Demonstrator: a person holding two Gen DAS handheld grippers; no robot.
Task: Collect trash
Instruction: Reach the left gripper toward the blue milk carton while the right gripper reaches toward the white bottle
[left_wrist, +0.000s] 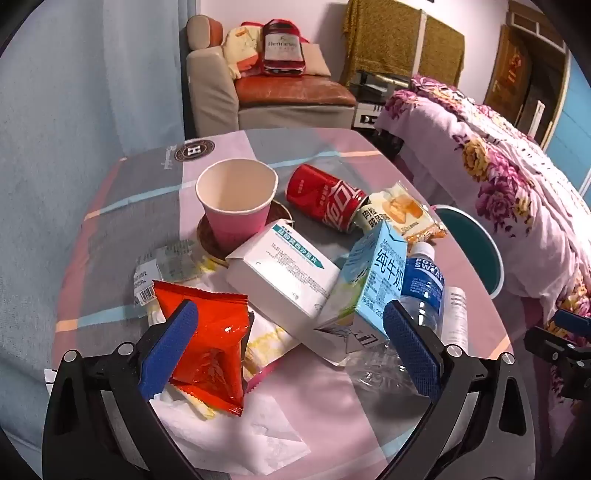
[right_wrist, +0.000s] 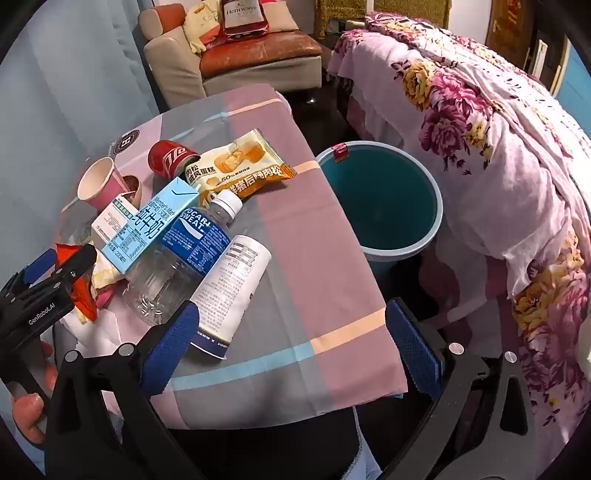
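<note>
Trash is piled on a small table under a pink and grey cloth. My left gripper is open low over the pile. A red wrapper lies by its left pad, and a white box and a blue milk carton lie between the pads, not gripped. A Pocari Sweat bottle lies by the right pad. My right gripper is open over bare cloth, its left pad next to a white bottle. Further back are a red can, a pink paper cup and a cake wrapper.
A teal bin stands on the floor just past the table's right edge, against a bed with a floral cover. An armchair stands behind the table. A hand holds the left gripper's handle.
</note>
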